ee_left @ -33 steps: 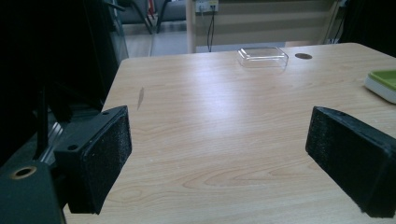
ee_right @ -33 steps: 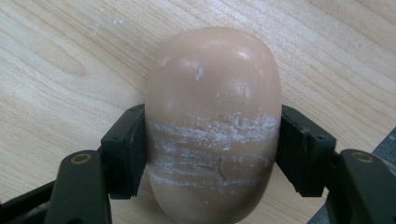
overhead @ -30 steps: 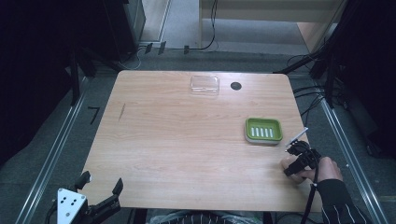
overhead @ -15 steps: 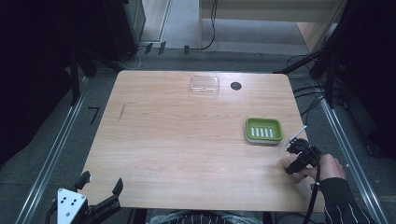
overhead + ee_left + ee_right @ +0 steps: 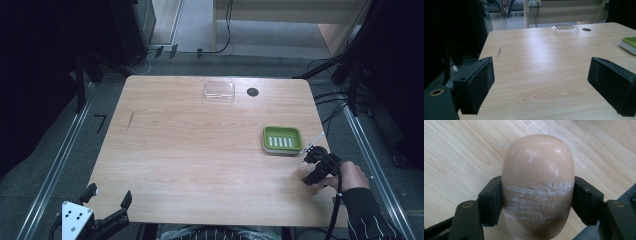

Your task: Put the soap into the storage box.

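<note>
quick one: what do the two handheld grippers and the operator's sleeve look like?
Left gripper: black, two blocky fingers faced with dark foam pads, and a grey three-cornered plate dotted with black holes. Right gripper: black, with brass-coloured screw inserts on its fingers and a black cable trailing back. The sleeve is dark with thin white stripes.

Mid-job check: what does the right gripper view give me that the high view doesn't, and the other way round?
The right gripper view alone shows the payload: a tan oval soap bar pinched between the two black jaws, its surface scuffed with white scratch marks. The high view alone shows the layout: the green soap dish just beyond the right gripper, a clear plastic lid at the far edge, and the left gripper, open, off the near left corner. Both show the wooden table and the right gripper's black jaws.
</note>
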Demonstrator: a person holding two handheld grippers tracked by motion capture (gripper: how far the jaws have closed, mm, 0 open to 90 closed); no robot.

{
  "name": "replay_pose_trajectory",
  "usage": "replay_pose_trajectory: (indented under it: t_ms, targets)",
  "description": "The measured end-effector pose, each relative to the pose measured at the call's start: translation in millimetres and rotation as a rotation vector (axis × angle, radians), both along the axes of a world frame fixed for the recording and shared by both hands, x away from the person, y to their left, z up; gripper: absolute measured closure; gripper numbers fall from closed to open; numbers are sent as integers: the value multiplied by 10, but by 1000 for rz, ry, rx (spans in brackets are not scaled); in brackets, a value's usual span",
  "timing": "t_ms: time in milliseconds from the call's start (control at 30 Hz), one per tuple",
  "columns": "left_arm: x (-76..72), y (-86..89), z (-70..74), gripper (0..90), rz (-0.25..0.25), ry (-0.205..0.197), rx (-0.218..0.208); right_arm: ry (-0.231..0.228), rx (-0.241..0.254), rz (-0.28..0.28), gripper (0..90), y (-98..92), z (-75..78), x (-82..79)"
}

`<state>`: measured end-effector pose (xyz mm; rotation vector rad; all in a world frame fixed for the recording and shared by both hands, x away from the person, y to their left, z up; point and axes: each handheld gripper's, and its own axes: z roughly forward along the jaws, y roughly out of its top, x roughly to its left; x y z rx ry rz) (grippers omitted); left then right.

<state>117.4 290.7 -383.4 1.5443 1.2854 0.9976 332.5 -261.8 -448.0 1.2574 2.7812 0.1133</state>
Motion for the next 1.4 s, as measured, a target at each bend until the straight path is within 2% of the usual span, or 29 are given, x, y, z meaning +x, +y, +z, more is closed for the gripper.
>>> replay_pose_trajectory:
  t_ms: [200, 300, 433, 567, 667, 833, 1200, 1400]
  targets:
    - [21, -5, -3, 72, 0, 2, -3, -3, -12, 35, 337, 68, 42, 22]
    - [24, -7, -3, 72, -3, 11, 11, -9, -9, 63, 337, 107, 82, 23]
    - [10, 18, -3, 72, 8, 6, -11, -24, -13, 86, 337, 168, 137, 21]
    - [5, 1, -2, 72, 1, 8, 4, -30, -16, 113, 338, 226, 186, 31]
    - [2, 11, -2, 72, 10, 6, -7, -36, -14, 122, 338, 249, 202, 47]
    - [2, 1, -1, 72, 7, 9, 0, -31, -20, 133, 337, 279, 238, 79]
    - [3, 14, -4, 72, 10, 6, -7, -58, -18, 140, 337, 337, 344, 140]
    - [-7, 20, -5, 72, 11, 3, -10, -62, -28, 168, 337, 392, 380, 185]
